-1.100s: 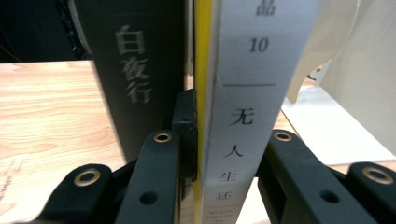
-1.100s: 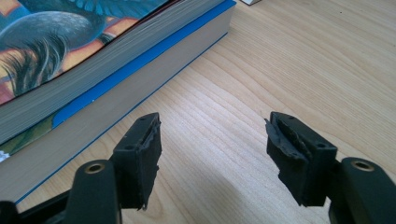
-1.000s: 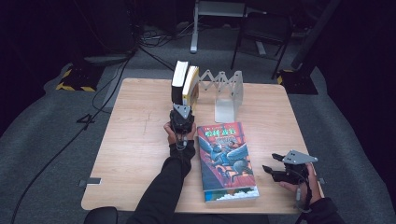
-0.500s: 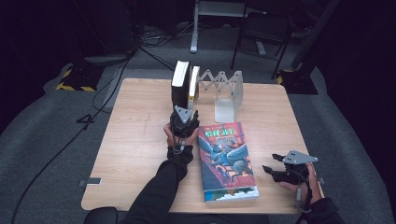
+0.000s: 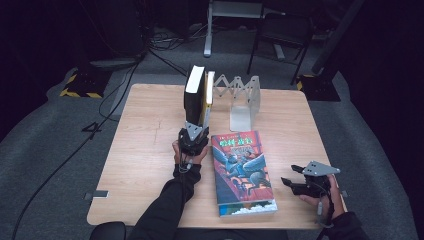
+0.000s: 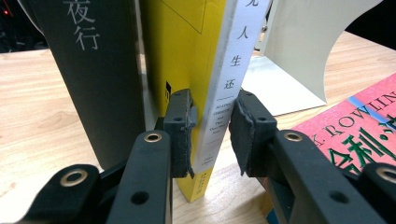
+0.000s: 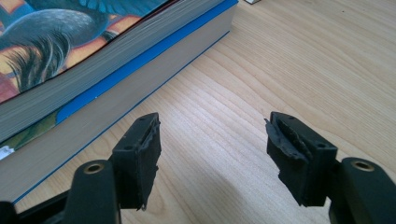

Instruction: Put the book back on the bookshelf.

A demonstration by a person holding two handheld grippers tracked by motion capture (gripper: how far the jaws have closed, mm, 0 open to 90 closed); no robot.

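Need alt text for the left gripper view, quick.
The left gripper straddles the white spine of an upright yellow book, left pad touching, right pad just off. A dark book stands left; a white bookend behind.

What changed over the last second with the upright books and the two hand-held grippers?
The left hand-held gripper drew back from the upright yellow book, which went from leaning to standing straight beside the dark book. The jaws now straddle its spine. The right hand-held gripper and flat book stayed put.

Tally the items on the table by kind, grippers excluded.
Upright books: 2, dark book and yellow book
Flat books: 1, illustrated book
Metal bookends: 1, expanding bookend
Total: 4
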